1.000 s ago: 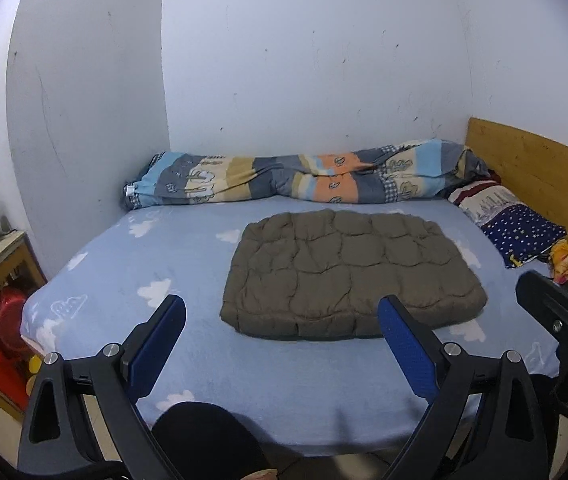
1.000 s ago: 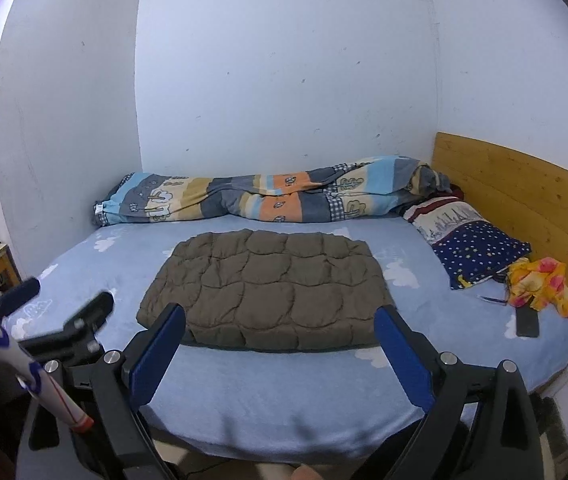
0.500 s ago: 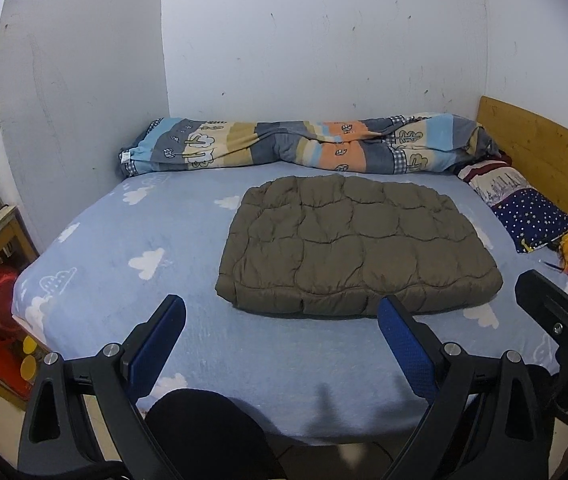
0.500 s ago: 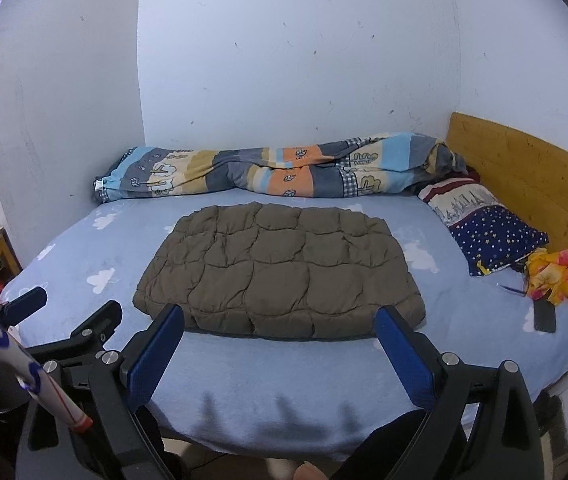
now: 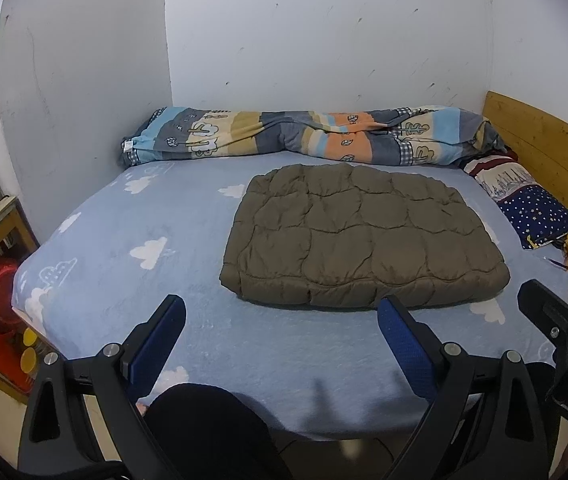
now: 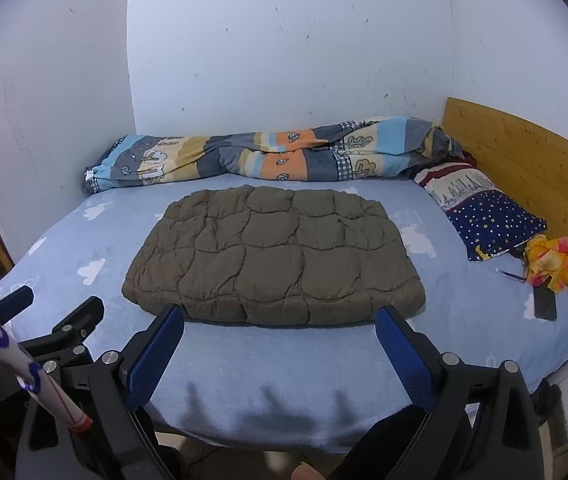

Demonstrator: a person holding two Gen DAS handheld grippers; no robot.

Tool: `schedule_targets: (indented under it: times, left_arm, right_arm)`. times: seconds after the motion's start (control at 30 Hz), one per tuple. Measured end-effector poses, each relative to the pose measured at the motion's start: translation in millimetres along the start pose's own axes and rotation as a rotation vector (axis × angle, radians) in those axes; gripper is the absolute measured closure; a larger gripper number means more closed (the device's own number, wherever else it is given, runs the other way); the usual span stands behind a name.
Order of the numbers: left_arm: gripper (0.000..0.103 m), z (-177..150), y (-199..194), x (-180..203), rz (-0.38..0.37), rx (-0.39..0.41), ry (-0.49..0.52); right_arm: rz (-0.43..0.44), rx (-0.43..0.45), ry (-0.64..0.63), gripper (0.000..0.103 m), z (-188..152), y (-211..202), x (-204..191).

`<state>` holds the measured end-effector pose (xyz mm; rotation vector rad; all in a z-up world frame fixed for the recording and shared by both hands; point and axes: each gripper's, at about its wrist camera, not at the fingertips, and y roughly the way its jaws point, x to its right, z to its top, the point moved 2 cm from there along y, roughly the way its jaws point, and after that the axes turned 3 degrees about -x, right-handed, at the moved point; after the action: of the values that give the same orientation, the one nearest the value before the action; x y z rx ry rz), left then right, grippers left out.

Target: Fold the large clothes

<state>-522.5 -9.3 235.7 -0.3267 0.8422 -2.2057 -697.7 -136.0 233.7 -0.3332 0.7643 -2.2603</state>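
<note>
Both the left gripper and right gripper, spread wide and empty, hover before a folded brown quilted coat ahead, whose puffy layers could spring apart if grabbed unevenly.

Both views look forward from just off the near edge of the bed, each along its own spread claw, facing the far wall. The left claw sits left of the right claw, so each sees the other at its frame edge. Both share the brown quilted garment ahead, mid-bed
</note>
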Motion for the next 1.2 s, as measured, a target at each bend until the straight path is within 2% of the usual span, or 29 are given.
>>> schedule_targets:
  times: [0.27, 1.2]
  left_arm:
    - [0.007, -2, 7, -5, 0.010, -0.023, -0.011]
    - [0.007, -4, 8, -6, 0.031, -0.013, -0.003]
  right_arm:
    - [-0.005, -0.012, 0.001, 0.004, -2, 4, -1]
    - [-0.012, -0.036, 0.004, 0.004, -8, 12, -1]
